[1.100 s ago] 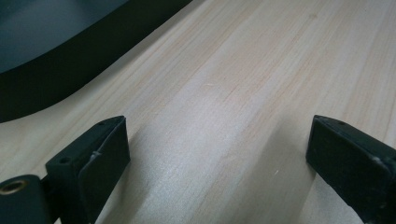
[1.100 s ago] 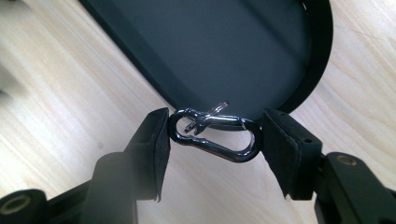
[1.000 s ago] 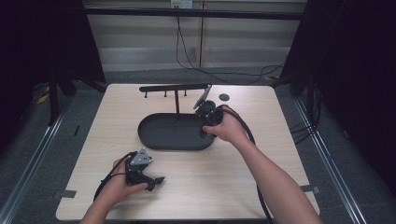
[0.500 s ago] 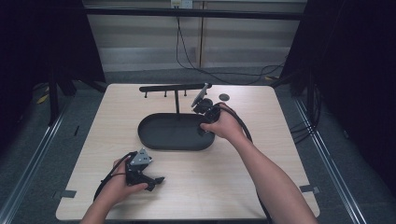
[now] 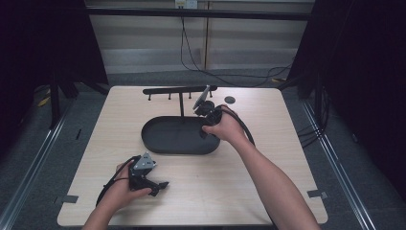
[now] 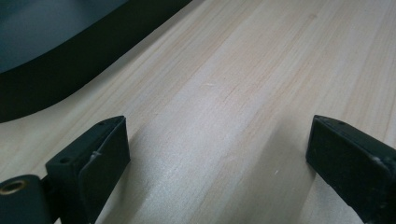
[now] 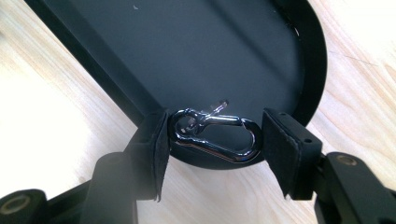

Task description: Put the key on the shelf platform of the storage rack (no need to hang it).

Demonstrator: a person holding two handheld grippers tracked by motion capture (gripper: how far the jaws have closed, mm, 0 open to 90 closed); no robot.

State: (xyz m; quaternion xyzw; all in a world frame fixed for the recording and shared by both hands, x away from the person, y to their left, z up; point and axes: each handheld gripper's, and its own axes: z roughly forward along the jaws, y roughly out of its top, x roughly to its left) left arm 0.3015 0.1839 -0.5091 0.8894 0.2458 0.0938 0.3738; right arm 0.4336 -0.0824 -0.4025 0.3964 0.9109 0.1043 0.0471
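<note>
right gripper (image 7: 212, 140): clamped on a shiny metal carabiner (image 7: 212, 135), one pad at each end of it; held over the right end of the tray.
carabiner: lying crosswise between the pads, above the tray's dark floor, near its rounded rim.
left gripper (image 6: 219, 154): jaws spread wide, nothing between them, only bare wood below; resting at the near left of the table (image 5: 268, 191).
tray (image 5: 158, 143): black oval, mid-table, with an upright post and a hook bar (image 5: 177, 89) behind.
small dark disc (image 5: 230, 99): on the far table, right of the bar.

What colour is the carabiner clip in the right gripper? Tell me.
Shiny silver chrome; the carabiner clip shows best in the right gripper view.
</note>
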